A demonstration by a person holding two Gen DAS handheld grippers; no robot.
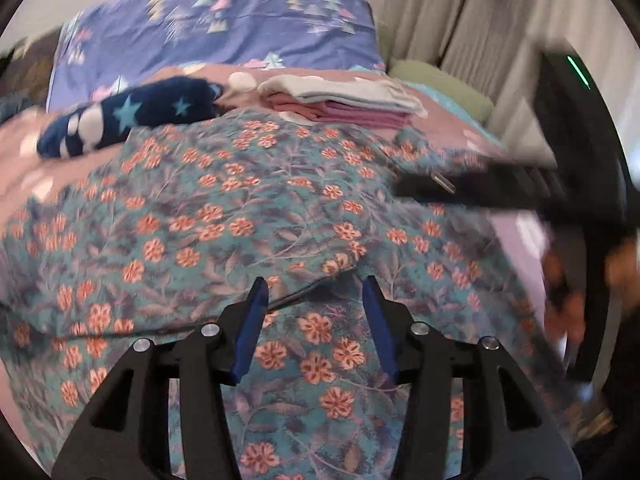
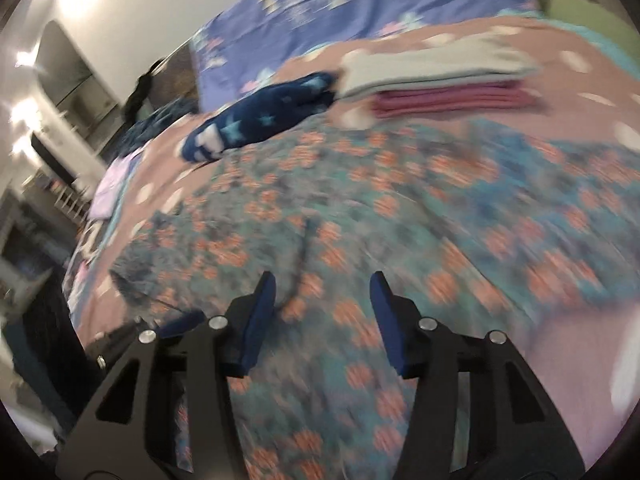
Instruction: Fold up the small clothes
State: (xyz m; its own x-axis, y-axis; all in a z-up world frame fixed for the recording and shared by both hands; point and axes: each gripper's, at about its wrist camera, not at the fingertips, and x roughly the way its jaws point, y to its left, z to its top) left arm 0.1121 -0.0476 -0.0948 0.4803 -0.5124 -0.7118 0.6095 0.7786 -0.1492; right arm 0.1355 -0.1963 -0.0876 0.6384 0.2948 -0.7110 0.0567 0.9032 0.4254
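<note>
A teal garment with orange flowers (image 1: 248, 216) lies spread across the bed, with a fold edge running across it just ahead of my left gripper (image 1: 314, 286). The left gripper is open and empty, low over the cloth. My right gripper (image 2: 322, 282) is open and empty above the same floral garment (image 2: 400, 208); that view is motion-blurred. The right gripper's black body (image 1: 480, 190) shows at the right of the left wrist view. Behind lie a stack of folded clothes, grey on pink (image 1: 344, 102) (image 2: 436, 80), and a dark blue star-print piece (image 1: 132, 116) (image 2: 260, 116).
The bed has a pink spotted cover (image 1: 40, 168) and a purple patterned pillow (image 1: 224, 28) at its head. A green cushion (image 1: 440, 80) and beige curtains (image 1: 448, 8) stand at the right. Furniture and a doorway (image 2: 60, 80) show at the left of the right wrist view.
</note>
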